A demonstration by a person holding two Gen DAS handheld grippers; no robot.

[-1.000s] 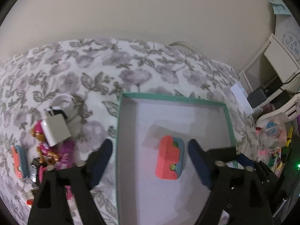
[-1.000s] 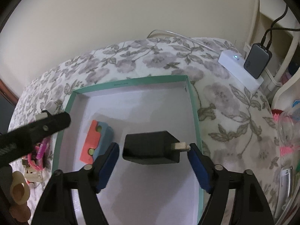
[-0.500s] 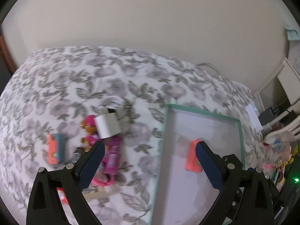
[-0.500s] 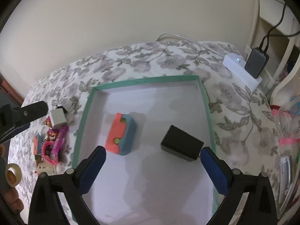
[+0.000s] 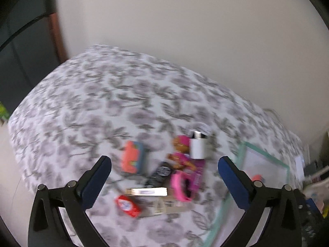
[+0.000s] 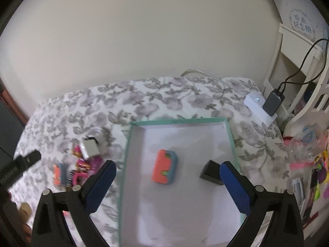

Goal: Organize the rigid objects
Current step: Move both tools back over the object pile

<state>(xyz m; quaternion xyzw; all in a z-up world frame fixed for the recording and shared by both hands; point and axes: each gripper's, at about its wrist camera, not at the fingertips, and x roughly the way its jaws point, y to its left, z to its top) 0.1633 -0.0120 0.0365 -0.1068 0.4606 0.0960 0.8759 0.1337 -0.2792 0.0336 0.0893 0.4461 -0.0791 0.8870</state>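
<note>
2 orange-blue blocks: 1 in tray point(image 6: 164, 166), 1 on bed point(image 5: 133, 159). 1 black box point(image 6: 210, 171), 1 white charger point(image 5: 197, 147), 1 red box point(image 5: 128, 205), 1 tray point(image 6: 178, 121).

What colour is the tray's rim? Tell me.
Teal green; the tray rim shows best in the right wrist view.

A home bedroom: floral bedspread point(image 6: 164, 94) against a plain wall, cluttered white shelf point(image 6: 296, 47) (charger plugged in) beside it.
</note>
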